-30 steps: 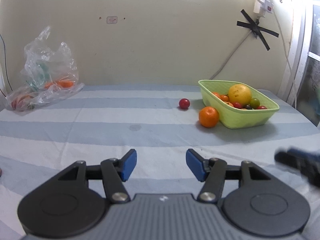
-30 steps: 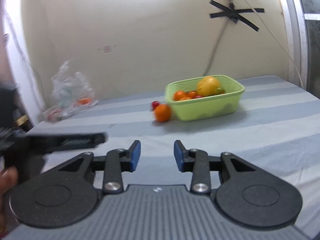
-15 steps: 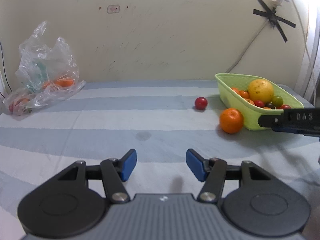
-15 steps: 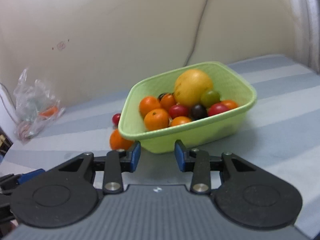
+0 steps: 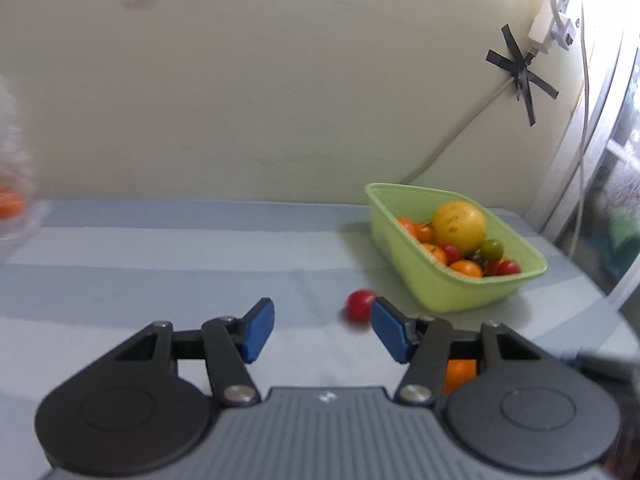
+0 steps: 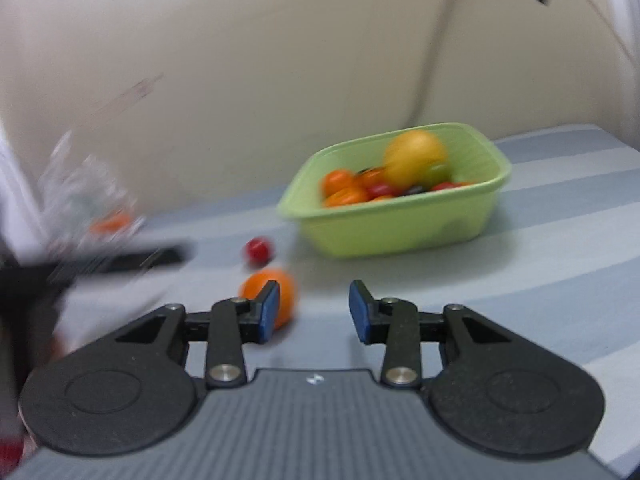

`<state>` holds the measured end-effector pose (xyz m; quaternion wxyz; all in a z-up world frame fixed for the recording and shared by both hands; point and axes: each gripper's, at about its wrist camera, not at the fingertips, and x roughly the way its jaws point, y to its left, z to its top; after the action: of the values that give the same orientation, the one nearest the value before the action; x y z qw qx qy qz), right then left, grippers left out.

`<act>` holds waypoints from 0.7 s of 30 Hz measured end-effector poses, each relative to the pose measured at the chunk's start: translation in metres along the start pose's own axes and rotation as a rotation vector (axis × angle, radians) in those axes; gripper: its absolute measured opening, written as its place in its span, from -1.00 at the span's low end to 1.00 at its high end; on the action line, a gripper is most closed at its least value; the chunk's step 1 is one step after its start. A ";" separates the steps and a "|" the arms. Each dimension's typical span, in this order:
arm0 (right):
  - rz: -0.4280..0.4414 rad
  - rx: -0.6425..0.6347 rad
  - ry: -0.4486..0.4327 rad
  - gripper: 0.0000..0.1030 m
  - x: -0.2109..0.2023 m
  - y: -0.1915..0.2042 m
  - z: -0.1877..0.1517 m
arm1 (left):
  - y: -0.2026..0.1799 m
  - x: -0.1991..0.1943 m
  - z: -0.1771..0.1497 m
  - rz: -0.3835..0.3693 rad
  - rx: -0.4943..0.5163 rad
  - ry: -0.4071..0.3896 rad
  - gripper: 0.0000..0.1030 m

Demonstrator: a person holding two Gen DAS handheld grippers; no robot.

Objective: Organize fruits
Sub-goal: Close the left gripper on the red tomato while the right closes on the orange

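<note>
Both grippers, left (image 5: 322, 330) and right (image 6: 313, 312), parted and empty, right jaws just widened; most fruit already in green basket (image 6: 400, 224), orange (image 6: 268, 294) and red tomato (image 5: 359, 306) left outside, near its left.

No word, number or brand can be read in either view. The only mark is a small pale emblem (image 5: 328, 397) moulded on the ribbed grey body of the left hand-held gripper (image 5: 322, 330), low at the centre of the frame; the right hand-held gripper (image 6: 314, 312) bears the same emblem (image 6: 315, 379) at the same spot. It is too small and soft to make out as letters.
</note>
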<state>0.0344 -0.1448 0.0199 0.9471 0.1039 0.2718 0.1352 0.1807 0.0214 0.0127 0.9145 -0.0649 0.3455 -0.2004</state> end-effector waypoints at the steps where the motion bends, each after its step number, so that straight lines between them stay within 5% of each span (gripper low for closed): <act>1: 0.001 -0.034 -0.002 -0.12 0.000 0.008 -0.003 | -0.001 0.006 0.002 -0.011 -0.001 0.008 0.06; 6: -0.009 -0.143 -0.024 0.03 0.004 0.026 -0.007 | -0.018 0.028 0.004 -0.022 0.049 0.032 0.06; 8: -0.011 -0.141 0.005 0.04 0.014 0.027 -0.005 | -0.024 0.039 0.006 0.027 0.091 0.057 0.04; 13: -0.054 -0.180 0.060 0.01 0.037 0.036 0.001 | -0.025 0.057 0.008 0.047 0.085 0.101 -0.51; 16: -0.073 -0.182 0.086 -0.17 0.042 0.034 0.005 | -0.028 0.052 0.004 0.049 0.074 0.099 -0.51; 21: -0.041 -0.131 0.056 -0.18 0.001 0.030 -0.008 | -0.039 0.006 -0.023 0.006 0.065 0.074 -0.52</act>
<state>0.0251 -0.1155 0.0202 0.9465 0.0322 0.2908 0.1359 0.1567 -0.0163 0.0019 0.9034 -0.0268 0.3724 -0.2110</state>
